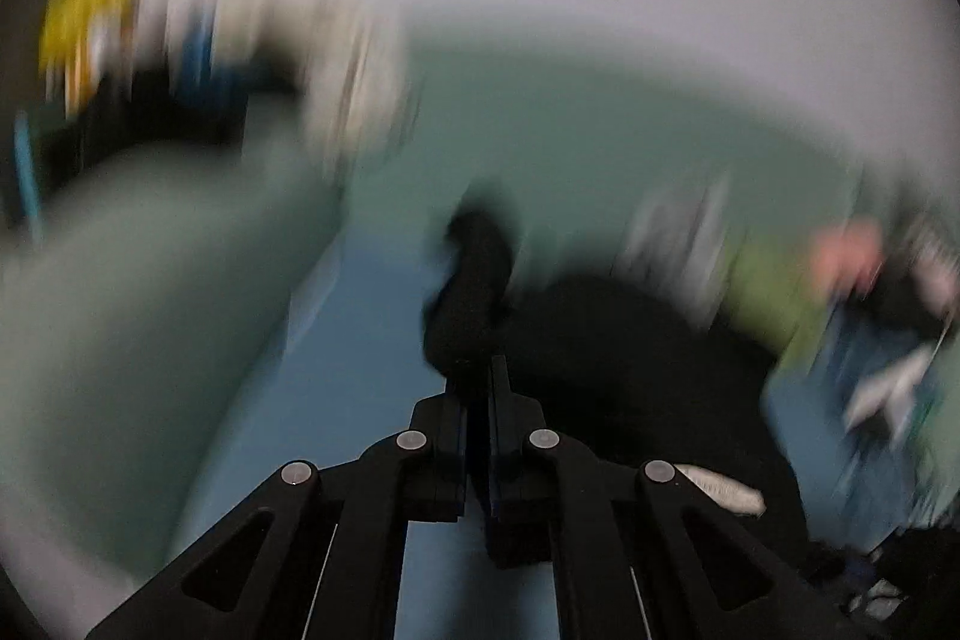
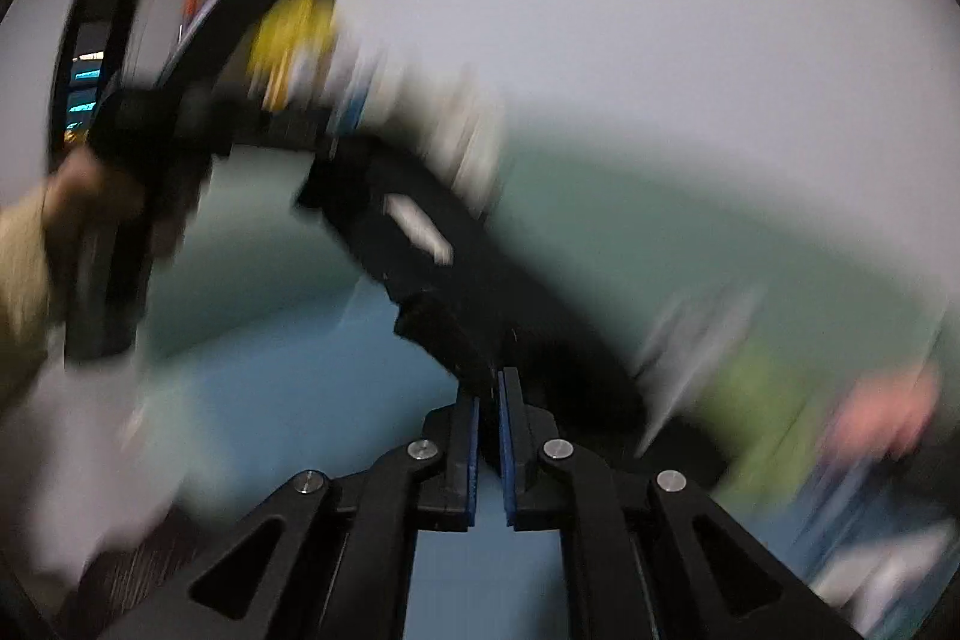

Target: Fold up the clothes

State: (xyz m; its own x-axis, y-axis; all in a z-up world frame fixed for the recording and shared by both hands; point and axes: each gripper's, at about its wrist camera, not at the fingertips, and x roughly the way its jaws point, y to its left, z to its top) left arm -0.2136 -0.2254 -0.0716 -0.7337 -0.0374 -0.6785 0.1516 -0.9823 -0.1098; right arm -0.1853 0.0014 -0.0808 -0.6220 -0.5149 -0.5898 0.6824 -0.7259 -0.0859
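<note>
Both views are heavily motion-blurred. A black garment (image 1: pixel 600 340) hangs in the air between my two grippers. My left gripper (image 1: pixel 479 370) is shut on an edge of it, with a bunched black corner sticking up past the fingertips. My right gripper (image 2: pixel 489 379) is shut on another edge of the black garment (image 2: pixel 456 274), which stretches up and left toward the left gripper (image 2: pixel 138 172) and the hand holding it. A white label (image 2: pixel 420 226) shows on the cloth.
Below lies a blue surface (image 1: pixel 360 352) with a pale green sofa or cushion (image 1: pixel 150 280) behind it. A pile of clothes, green (image 1: pixel 774 292), pink and blue, lies at the right. A yellow object (image 1: pixel 84 16) and cluttered shelf stand at the back left.
</note>
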